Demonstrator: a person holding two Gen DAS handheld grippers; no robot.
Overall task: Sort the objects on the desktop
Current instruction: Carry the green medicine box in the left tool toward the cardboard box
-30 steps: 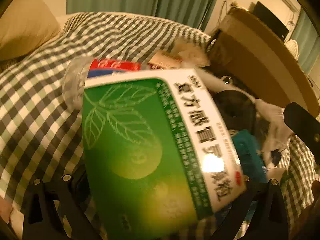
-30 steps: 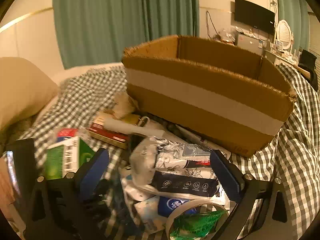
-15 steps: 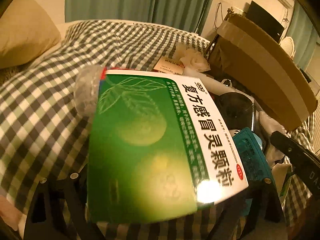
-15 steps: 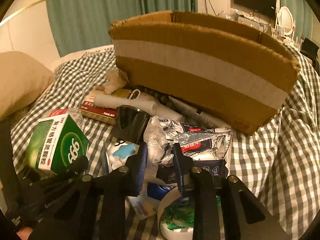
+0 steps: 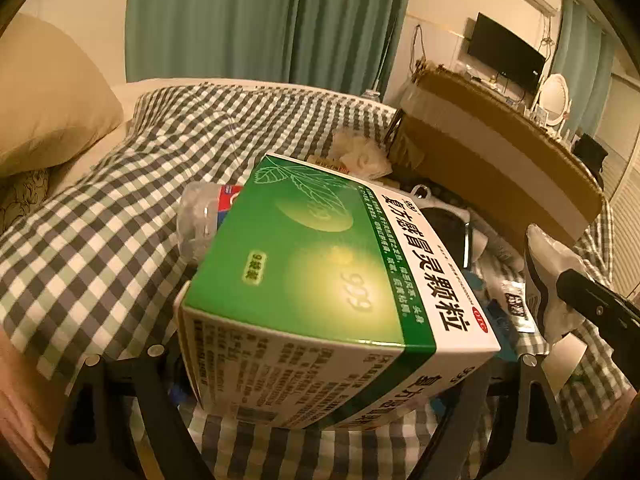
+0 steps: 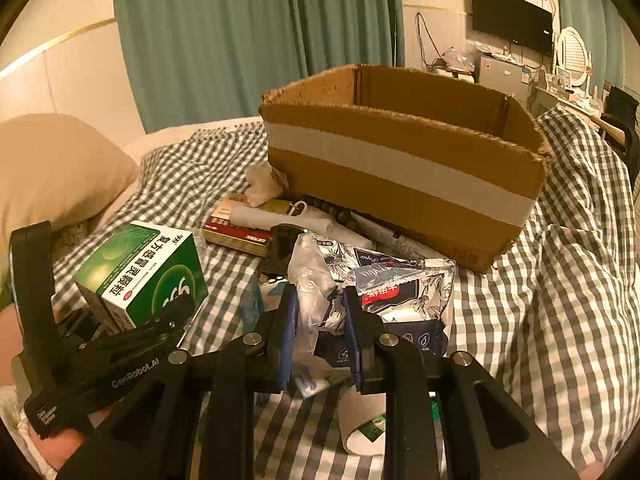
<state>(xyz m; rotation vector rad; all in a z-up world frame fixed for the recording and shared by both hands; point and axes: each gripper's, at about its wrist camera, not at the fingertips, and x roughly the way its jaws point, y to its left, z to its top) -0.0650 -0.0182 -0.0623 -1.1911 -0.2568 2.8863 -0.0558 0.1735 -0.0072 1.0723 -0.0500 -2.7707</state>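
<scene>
At the bottom of the right wrist view the right hand-held gripper (image 6: pixel 319 334) has its blue-padded fingers (image 6: pixel 289 332) pinched on the crumpled clear end of a floral tissue pack (image 6: pixel 400 300), a thin, soft spot that lets the narrow jaws take hold of a bulky, slack item. At the lower left of that frame the left hand-held gripper (image 6: pixel 132 320) carries a green medicine box (image 6: pixel 148 268) raised clear of the checked bed cover (image 6: pixel 560 260); in the left wrist view the box (image 5: pixel 320 292) fills the centre and hides the fingertips, so the grip is judged closed on its sides from the way it sits lifted and tilted. Just past the box, mid-frame left, a clear plastic bottle (image 5: pixel 200 216) lies on the bed. Further up the middle of the right view is a loose heap: a red and gold flat carton (image 6: pixel 232 232), a white roll (image 6: pixel 280 220) and a crumpled tissue (image 6: pixel 262 184). Behind the heap, upper centre, stands the open cardboard box (image 6: pixel 400 168), probably the destination, which would explain both items being held pointed toward it.
</scene>
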